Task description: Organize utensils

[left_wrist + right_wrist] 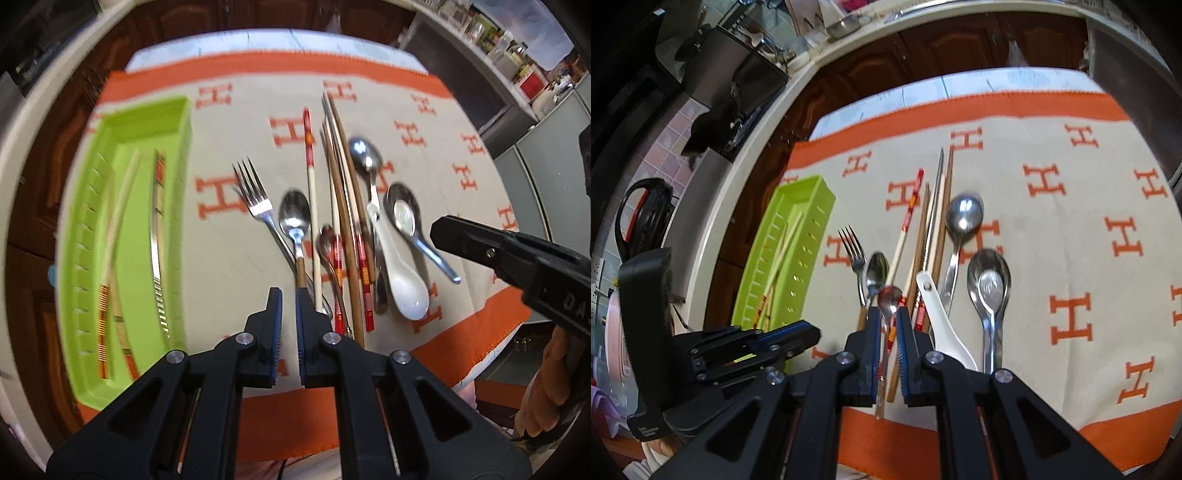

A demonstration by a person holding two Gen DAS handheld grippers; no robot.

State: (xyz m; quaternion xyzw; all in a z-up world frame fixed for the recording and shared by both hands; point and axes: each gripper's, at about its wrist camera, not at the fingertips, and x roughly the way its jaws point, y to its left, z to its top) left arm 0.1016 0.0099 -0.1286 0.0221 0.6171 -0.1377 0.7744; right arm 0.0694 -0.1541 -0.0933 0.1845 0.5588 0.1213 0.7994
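Left gripper [289, 295] narrowly open, empty; right gripper [888, 314] straddles spoon [888, 300], grip unclear; tray [181, 122] collects chopsticks [157, 240].

Utensil pile [343, 229] crowds cloth centre: fork [255, 192], spoons, chopsticks lie touching or overlapping, little gap between them for fingers

Bare cloth [1089, 221] from 1 to 4 o'clock of pile in right wrist view, open for approach

Clear strip of cloth between fork and green tray [122, 236] at 9 o'clock of pile in left wrist view

Tray holds chopsticks [157, 240] along its length; far end bare

Right gripper [439, 230] hangs over pile's 3 o'clock edge; left gripper [289, 295] sits at 6 o'clock

Counter edge [798, 92] borders table at 11 o'clock
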